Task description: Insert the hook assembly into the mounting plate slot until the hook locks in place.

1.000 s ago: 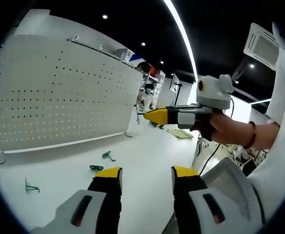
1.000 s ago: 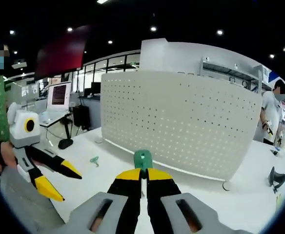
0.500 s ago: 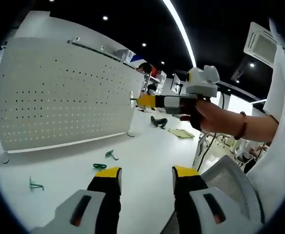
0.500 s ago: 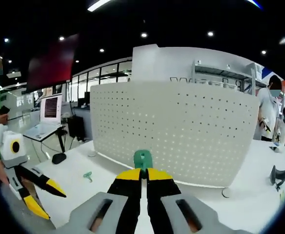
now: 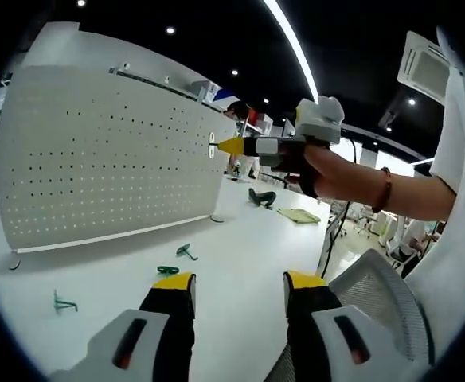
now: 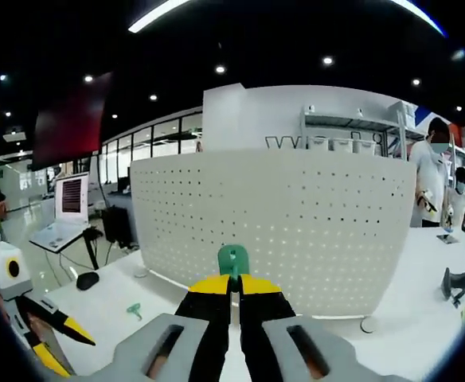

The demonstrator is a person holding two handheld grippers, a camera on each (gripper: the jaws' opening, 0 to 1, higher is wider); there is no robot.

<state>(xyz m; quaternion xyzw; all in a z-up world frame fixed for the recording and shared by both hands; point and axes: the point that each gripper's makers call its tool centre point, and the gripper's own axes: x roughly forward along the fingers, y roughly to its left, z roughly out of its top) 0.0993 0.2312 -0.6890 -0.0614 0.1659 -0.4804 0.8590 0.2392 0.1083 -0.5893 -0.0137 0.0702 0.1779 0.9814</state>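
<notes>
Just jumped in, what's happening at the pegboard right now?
A person is working with a handheld gripper in each hand. The right gripper is shut on a green hook and is held up toward the upper right part of the white perforated mounting plate; in the left gripper view its tip is right at the plate, but seating isn't clear. The left gripper hangs open and empty over the white table, where three spare green hooks lie.

A white mounting plate (image 6: 280, 231) dotted with dark holes is seen centre frame; a green hook assembly (image 6: 233, 259) is held by yellow-and-black right tongs (image 6: 232, 288).
</notes>
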